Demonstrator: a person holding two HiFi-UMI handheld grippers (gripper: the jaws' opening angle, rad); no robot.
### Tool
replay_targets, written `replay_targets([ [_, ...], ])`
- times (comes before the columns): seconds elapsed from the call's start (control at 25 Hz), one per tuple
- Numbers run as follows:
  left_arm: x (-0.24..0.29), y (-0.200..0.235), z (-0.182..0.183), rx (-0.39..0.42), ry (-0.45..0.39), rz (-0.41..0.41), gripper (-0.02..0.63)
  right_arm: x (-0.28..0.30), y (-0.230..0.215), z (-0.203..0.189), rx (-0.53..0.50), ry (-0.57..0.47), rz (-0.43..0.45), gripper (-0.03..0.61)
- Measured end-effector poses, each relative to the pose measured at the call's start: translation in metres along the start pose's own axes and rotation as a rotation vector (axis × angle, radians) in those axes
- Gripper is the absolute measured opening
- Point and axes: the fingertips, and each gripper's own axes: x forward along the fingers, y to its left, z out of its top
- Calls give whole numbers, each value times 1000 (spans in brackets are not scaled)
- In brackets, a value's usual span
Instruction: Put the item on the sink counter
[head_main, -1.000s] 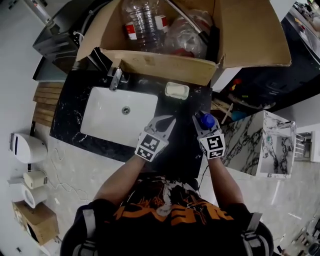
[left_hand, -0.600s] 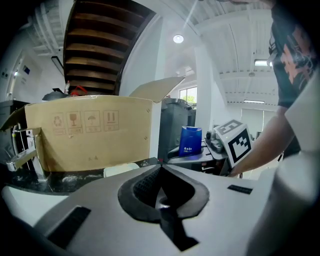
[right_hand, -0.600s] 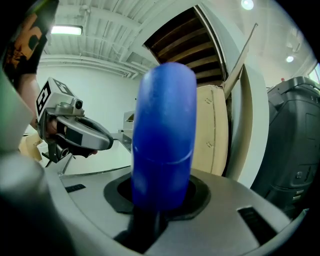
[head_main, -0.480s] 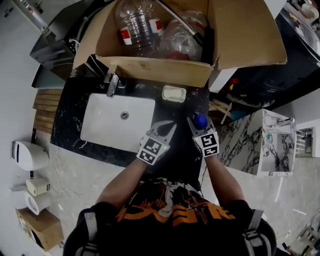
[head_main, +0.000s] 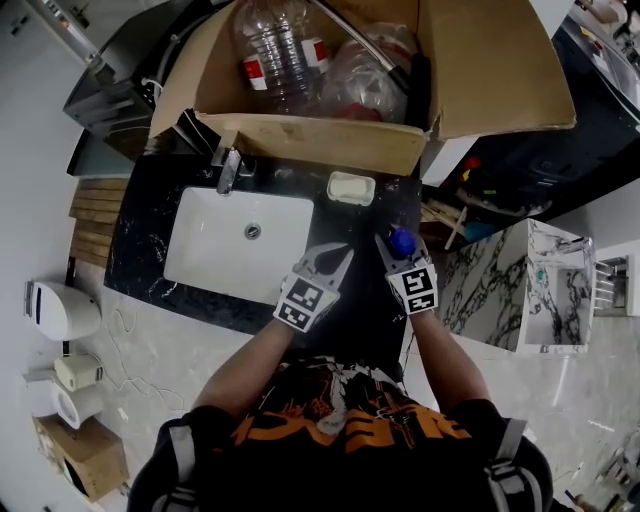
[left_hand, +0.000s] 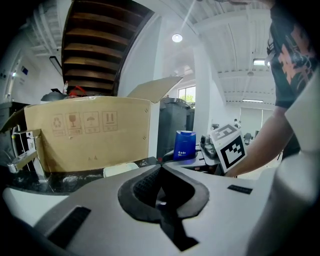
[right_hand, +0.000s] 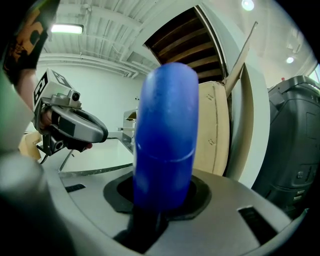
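A blue bottle (head_main: 402, 241) stands upright between the jaws of my right gripper (head_main: 400, 248), which is shut on it, over the black marble sink counter (head_main: 362, 216) to the right of the white sink (head_main: 215, 245). In the right gripper view the blue bottle (right_hand: 167, 135) fills the middle, rising from the gripper (right_hand: 162, 200). My left gripper (head_main: 335, 252) hovers just left of it, shut and empty. The left gripper view shows its jaws (left_hand: 160, 172) closed, with the blue bottle (left_hand: 185, 145) and the right gripper (left_hand: 225, 150) beyond.
A large open cardboard box (head_main: 330, 140) holding clear plastic bottles (head_main: 280, 50) sits at the back of the counter. A pale soap dish (head_main: 351, 188) lies in front of it. The faucet (head_main: 229, 165) stands behind the sink. A marble-patterned cabinet (head_main: 545, 290) is to the right.
Both grippers have moved a little farther over the counter towards the soap dish, and the head view has shifted slightly. The bottle stays gripped.
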Motion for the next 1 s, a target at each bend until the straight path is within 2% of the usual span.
replay_targets([
  [0.12, -1, 0, 1, -5, -8, 0, 18, -1, 4, 1, -24, -8, 14, 143],
  [0.2, -2, 0, 4, -7, -13, 5, 18, -2, 5, 2, -20, -17, 21, 224],
  [0.28, -2, 0, 5, -3, -14, 6, 18, -3, 3, 1, -5, -25, 16, 245],
  [0.44, -5, -6, 3, 9, -3, -9, 18, -7, -2, 8, 3, -61, -9, 259],
  [0.6, -8, -6, 4, 9, -6, -3, 18, -15, -1, 27, 37, -138, 16, 259],
  [1.0, -32, 1, 10, 3, -38, 41, 18, -50, -4, 67, -20, -249, -9, 256],
])
